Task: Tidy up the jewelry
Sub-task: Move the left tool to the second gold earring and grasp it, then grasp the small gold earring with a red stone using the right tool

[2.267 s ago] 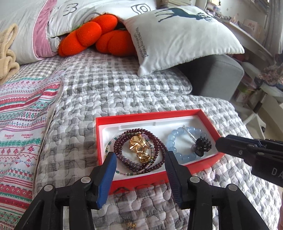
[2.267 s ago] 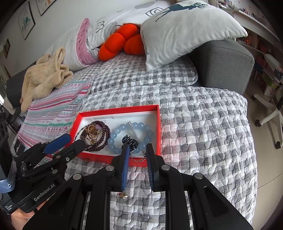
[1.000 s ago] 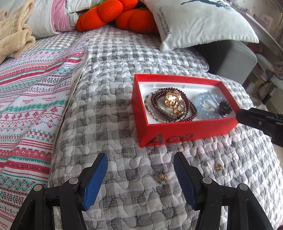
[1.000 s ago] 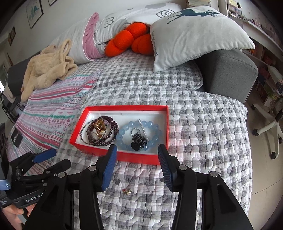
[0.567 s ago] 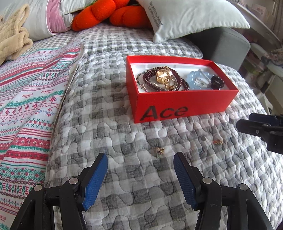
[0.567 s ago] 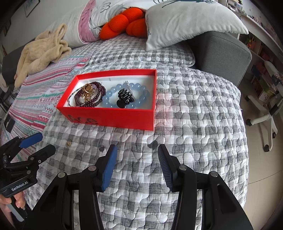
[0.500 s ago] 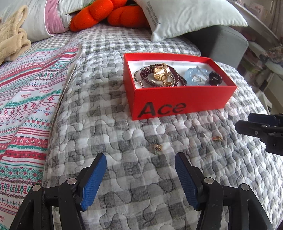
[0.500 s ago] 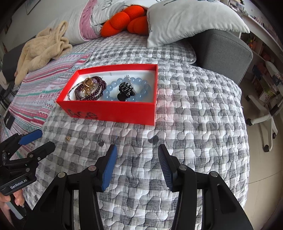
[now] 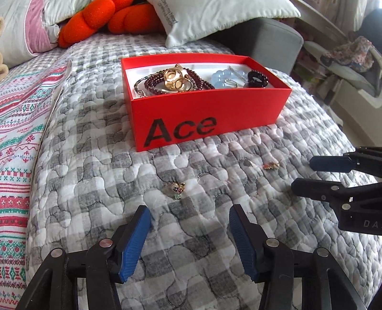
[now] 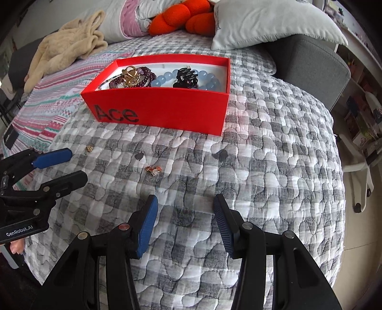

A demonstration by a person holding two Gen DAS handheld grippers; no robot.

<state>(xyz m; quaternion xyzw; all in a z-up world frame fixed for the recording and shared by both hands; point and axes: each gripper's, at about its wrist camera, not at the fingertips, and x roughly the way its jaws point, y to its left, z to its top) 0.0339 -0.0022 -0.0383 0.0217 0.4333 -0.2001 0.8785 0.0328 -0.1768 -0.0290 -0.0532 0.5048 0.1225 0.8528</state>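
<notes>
A red box (image 9: pixel 205 112) marked "Ace" sits on the grey checked quilt. It holds dark red bead bracelets (image 9: pixel 152 83), gold rings (image 9: pixel 175 77), a pale blue bead bracelet (image 9: pixel 220 77) and a black hair claw (image 9: pixel 257 78). Two small pieces lie loose on the quilt in front of it. A gold jewelled piece (image 9: pixel 177 188) lies just ahead of my left gripper (image 9: pixel 190 209), whose jaws are closing with nothing between them. An orange-gold piece (image 10: pixel 154 169) lies ahead and left of my right gripper (image 10: pixel 185 198), which is open and holds nothing.
A striped blanket (image 9: pixel 16 114) covers the left side, with a beige garment (image 10: pixel 64 52) on it. Pillows (image 10: pixel 262 23) and an orange plush (image 10: pixel 181 19) lie behind the box. A grey sofa arm (image 10: pixel 310 69) and a chair base (image 10: pixel 358 167) stand right of the quilt's rounded edge.
Both grippers have sunk toward the quilt, so the box now looks larger and shows more of its front side. The left jaws have narrowed a little.
</notes>
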